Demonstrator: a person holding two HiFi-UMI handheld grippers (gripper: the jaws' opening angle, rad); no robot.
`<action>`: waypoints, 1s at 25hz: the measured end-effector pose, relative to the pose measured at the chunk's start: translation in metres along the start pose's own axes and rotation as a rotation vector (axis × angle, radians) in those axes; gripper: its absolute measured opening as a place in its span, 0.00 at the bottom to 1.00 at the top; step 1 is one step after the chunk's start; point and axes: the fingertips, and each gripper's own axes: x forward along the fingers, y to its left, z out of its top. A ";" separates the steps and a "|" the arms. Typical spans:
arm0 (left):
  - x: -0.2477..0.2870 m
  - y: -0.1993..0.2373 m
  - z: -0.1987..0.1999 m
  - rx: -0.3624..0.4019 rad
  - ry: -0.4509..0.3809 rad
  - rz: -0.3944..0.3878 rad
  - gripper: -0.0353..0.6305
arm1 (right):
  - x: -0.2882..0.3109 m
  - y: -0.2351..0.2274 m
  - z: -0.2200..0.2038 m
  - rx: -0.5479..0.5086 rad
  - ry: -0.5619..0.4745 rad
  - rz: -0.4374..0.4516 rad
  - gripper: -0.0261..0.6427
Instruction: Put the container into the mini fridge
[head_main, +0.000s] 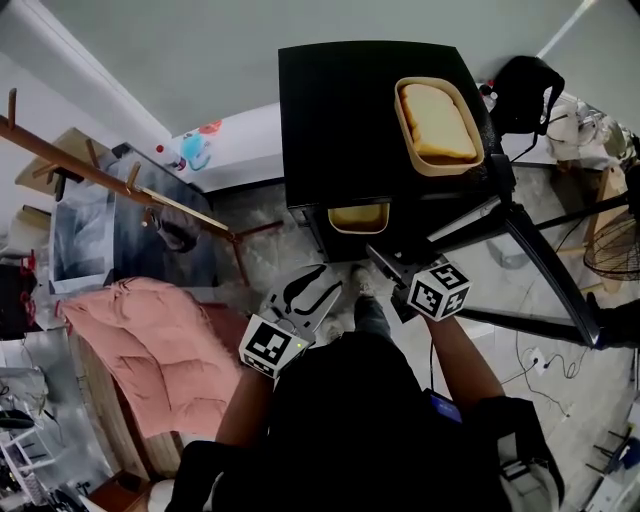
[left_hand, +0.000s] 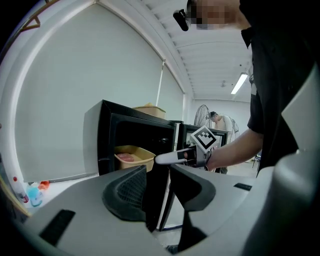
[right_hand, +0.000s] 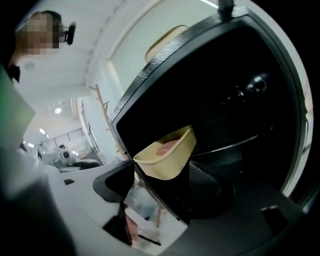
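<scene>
A black mini fridge (head_main: 345, 115) stands open, its door (head_main: 470, 222) swung out to the right. A yellow container (head_main: 358, 217) with something pink in it sits on the shelf, its front poking out. The same container (right_hand: 167, 152) shows just beyond my right gripper (right_hand: 162, 192), whose jaws stand wide and rolled over, pressing nothing. In the head view the right gripper (head_main: 385, 262) is at the fridge mouth. My left gripper (head_main: 312, 288) hangs lower left of the opening, open and empty. A second yellow container (head_main: 438, 125) rests on the fridge top.
A pink quilt (head_main: 150, 350) lies at the left, beside a wooden coat rack (head_main: 130, 185). Black stand legs (head_main: 545, 265), cables and a fan (head_main: 615, 245) crowd the floor at the right. Another person (left_hand: 220, 122) stands far behind the fridge.
</scene>
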 end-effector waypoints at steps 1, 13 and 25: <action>0.000 0.001 0.000 0.000 -0.002 0.000 0.29 | 0.001 0.001 0.001 -0.040 0.005 -0.008 0.53; -0.009 0.016 -0.008 -0.045 -0.002 0.039 0.29 | 0.021 -0.003 0.017 -0.225 0.021 -0.049 0.42; -0.013 0.031 -0.006 -0.074 -0.012 0.080 0.28 | 0.053 -0.018 0.035 -0.212 0.012 -0.071 0.40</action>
